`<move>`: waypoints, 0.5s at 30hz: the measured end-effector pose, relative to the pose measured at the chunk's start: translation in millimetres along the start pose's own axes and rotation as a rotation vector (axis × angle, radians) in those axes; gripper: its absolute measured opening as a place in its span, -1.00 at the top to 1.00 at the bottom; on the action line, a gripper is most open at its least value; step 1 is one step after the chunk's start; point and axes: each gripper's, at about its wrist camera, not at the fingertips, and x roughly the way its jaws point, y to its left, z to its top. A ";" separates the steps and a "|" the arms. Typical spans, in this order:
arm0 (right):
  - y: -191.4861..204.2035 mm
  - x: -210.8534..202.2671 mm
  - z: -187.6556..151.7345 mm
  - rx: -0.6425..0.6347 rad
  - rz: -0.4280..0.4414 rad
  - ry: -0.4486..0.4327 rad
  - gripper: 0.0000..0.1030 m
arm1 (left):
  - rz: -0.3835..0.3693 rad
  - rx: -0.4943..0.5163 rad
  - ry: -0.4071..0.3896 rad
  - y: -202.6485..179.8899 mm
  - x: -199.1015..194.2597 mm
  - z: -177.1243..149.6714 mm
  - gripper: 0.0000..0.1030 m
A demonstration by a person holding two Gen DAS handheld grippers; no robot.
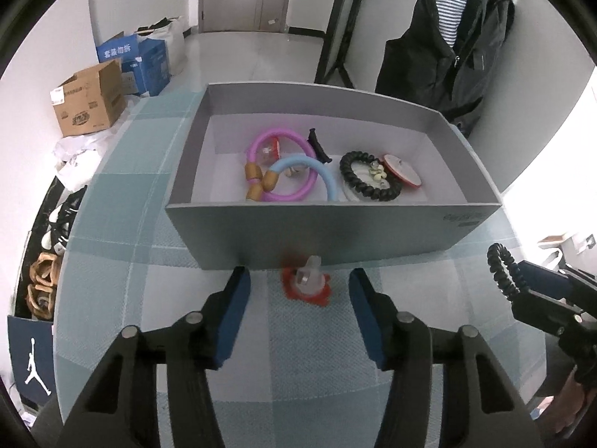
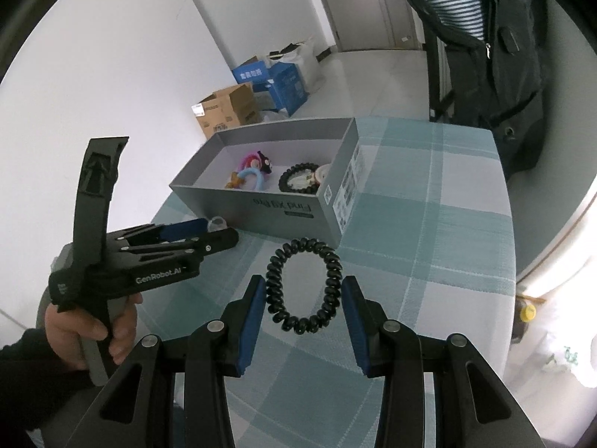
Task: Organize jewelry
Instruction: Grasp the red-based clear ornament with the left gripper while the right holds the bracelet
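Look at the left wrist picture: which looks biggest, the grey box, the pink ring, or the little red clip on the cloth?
1. Grey cardboard box, by far the largest.
2. Pink plastic ring inside it.
3. Small red clip with a clear top on the checked cloth looks smallest, though it lies nearer the camera, so it is truly smaller.

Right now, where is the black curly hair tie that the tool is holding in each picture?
Left wrist view: the black curly hair tie sits at the far right edge, pinched in the right tool.
Right wrist view: it hangs at bottom centre between the blue pads.
Shared landmark: the grey box of jewelry, beyond the tie in both.
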 end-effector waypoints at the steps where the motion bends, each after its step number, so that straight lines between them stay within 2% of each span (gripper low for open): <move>1: -0.8 -0.9 0.3 -0.002 0.002 -0.001 0.22 | 0.001 0.002 -0.002 0.6 -0.4 -0.3 0.22; 2: -0.6 -1.1 0.1 -0.006 0.002 -0.003 0.22 | 0.002 0.005 -0.002 0.5 -0.5 0.1 0.32; 6: 0.0 -1.2 -0.1 -0.014 0.000 -0.006 0.22 | 0.007 0.010 -0.005 -4.4 0.5 1.4 0.42; 7: -0.4 -1.4 -0.4 -0.014 0.000 -0.006 0.22 | 0.000 0.009 -0.004 -4.7 1.3 1.9 0.63; 8: -1.0 -1.6 -0.8 -0.013 0.000 -0.005 0.22 | -0.008 0.006 -0.001 -4.9 1.7 2.1 0.68; 15: -1.4 -1.6 -0.5 -0.012 -0.009 -0.005 0.22 | -0.013 0.013 -0.011 -7.8 -0.6 1.6 0.74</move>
